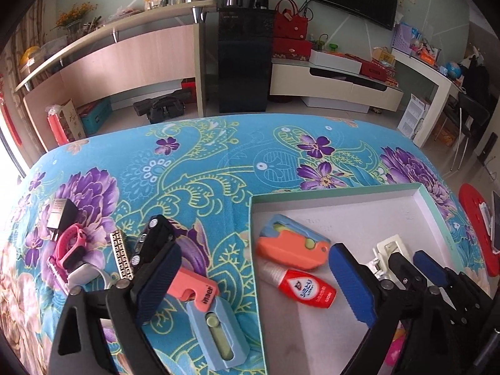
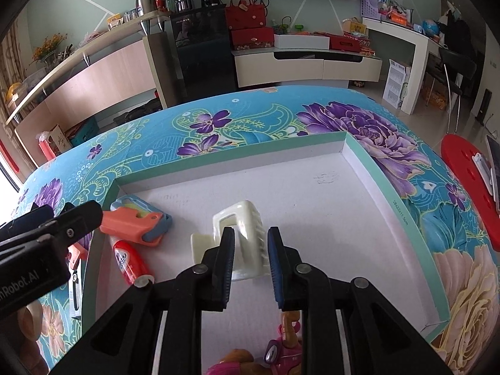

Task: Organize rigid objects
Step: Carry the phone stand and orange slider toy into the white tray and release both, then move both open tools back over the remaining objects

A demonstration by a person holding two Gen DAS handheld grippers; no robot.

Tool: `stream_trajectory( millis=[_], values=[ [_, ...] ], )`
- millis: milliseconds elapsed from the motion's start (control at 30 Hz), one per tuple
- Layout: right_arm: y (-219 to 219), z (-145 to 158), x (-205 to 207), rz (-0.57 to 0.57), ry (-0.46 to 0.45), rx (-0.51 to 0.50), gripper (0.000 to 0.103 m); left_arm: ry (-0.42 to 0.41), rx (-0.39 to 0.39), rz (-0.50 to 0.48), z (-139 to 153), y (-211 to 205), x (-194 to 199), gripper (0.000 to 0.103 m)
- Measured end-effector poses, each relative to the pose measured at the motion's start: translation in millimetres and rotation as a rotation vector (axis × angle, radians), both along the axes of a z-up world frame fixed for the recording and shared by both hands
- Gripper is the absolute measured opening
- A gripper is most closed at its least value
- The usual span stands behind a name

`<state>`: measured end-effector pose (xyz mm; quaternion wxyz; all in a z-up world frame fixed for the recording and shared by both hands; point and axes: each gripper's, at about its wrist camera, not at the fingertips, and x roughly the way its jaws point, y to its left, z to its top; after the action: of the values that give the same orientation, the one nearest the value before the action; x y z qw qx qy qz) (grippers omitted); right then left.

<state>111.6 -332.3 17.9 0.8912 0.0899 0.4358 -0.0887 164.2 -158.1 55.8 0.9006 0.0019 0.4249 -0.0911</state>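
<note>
A shallow white box with a mint rim (image 1: 343, 190) lies on the floral cloth. In it are an orange-and-blue cutter (image 1: 290, 247), a red tube (image 1: 307, 287) and a white hair claw (image 2: 240, 234). My right gripper (image 2: 251, 259) stands over the claw, its jaws a little apart. The claw rests on the box floor between them, with a gap at the right pad. My left gripper (image 1: 256, 284) is wide open and straddles the box's left wall. A second orange-and-blue cutter (image 1: 203, 306) lies on the cloth by its left finger (image 1: 159, 281); nothing is gripped.
On the cloth left of the box lie a black toy car (image 1: 150, 240), a patterned silver bar (image 1: 122, 256), a pink watch (image 1: 72, 243) and a dark charger (image 1: 59, 215). A pink toy (image 2: 281, 343) sits at the box's near edge. A red stool (image 2: 465, 181) stands beyond the table's right edge.
</note>
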Motion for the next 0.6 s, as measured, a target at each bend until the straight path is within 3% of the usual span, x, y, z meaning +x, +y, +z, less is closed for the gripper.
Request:
stream_trajectory(
  millis=[33, 100, 600],
  values=[
    [0, 1, 0, -0.003, -0.004, -0.001, 0.055, -0.005, -0.002, 0.022, 1, 7, -1, 0.103],
    [0, 2, -1, -0.005, -0.013, 0.000, 0.064, -0.009, -0.001, 0.066, 3, 20, -4, 0.103],
    [34, 14, 4, 0.073, -0.070, -0.018, 0.094, -0.033, 0.059, 0.441, 0, 128, -20, 0.103]
  ],
)
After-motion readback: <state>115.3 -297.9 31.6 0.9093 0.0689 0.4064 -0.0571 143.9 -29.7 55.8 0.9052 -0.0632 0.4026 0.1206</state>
